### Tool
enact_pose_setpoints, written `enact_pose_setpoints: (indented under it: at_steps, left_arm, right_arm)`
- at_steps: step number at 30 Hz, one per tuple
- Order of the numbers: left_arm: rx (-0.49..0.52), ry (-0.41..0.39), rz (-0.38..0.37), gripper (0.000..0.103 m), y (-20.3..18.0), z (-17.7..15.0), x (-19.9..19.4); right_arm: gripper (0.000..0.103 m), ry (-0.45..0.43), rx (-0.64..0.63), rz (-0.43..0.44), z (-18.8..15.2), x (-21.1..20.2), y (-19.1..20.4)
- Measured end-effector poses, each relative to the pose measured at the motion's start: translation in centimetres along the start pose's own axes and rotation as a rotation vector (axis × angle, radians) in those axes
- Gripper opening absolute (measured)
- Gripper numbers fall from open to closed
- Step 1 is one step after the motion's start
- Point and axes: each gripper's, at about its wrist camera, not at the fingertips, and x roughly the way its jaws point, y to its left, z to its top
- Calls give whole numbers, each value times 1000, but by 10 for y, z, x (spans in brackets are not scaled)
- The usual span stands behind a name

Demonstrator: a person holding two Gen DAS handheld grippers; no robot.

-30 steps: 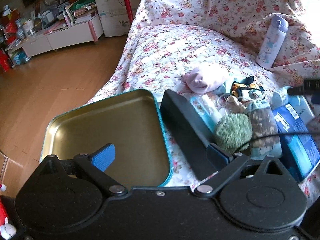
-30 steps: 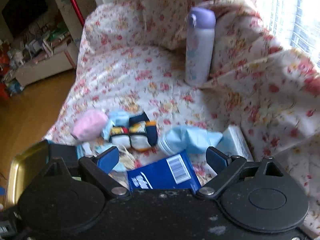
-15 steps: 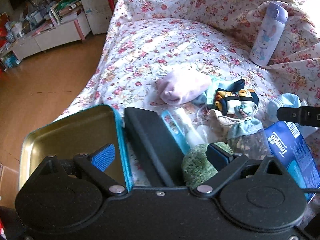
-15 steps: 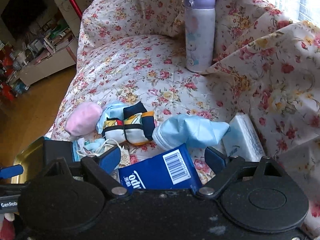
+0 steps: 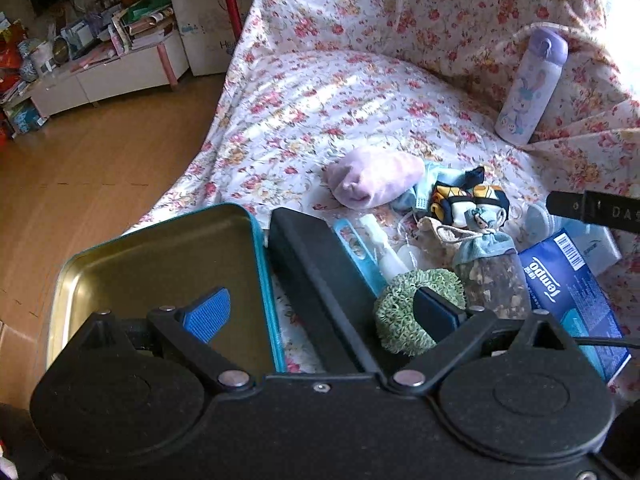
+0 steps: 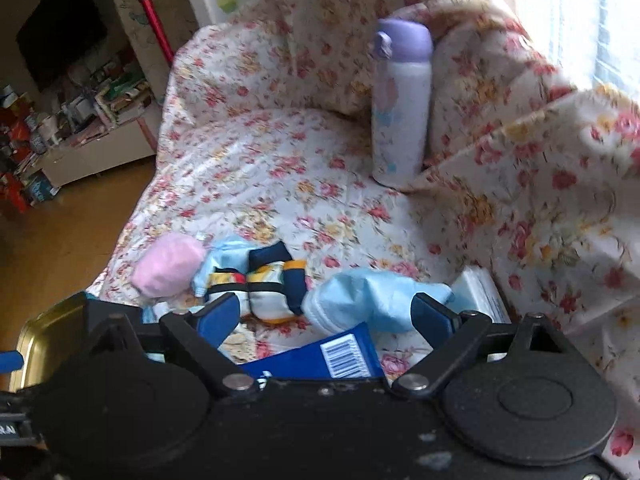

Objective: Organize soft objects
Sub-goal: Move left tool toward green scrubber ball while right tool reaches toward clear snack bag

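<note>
**Tin still bare, soft things all waiting on the sofa**

While the soft things lie bunched near the front edge of the sofa seat, nothing has gone into the tin (image 5: 168, 256) yet: its gold floor shows bare, and it sits at the seat's front left corner, just beside a black box (image 5: 316, 280). The pink rolled sock (image 5: 376, 184), the striped sock bundle (image 5: 468, 200), the green chenille puff (image 5: 408, 308) and the drawstring pouch (image 5: 484, 264) crowd together, touching one another, with a blue tissue pack (image 5: 568, 284) at their right and a pale blue cloth (image 6: 372, 292) behind it. A lilac bottle (image 6: 402, 104) stands upright, well apart, against the back cushion.

The left gripper (image 5: 320, 312) hangs wide open and empty, one finger over the tin, the other over the puff. The right gripper (image 6: 324, 316) is likewise spread and holds nothing, poised above the tissue pack and the blue cloth.

By my reckoning the sorting has barely begun; every soft piece is left to move.
</note>
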Motion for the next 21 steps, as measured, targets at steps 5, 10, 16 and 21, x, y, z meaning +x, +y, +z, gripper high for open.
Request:
enact_pose_setpoints:
  at_steps: [5,10,16,21]
  left_arm:
    - [-25,-32,-6,95,15,-4,-18]
    - [-27,-51,2,95,28,-10,-28]
    - [-43,-77,-29,95,39,-14,-38]
    - [-43,-96,-67,95,41,-20,-44]
  right_arm:
    - [92,-71,-56,76,-4,-28,16]
    - [92,-106,7,206,-11,-94,30]
    - [100,-125,-111,449,-11,-218,59]
    - [102,-5,-321,527,-18,-282,60]
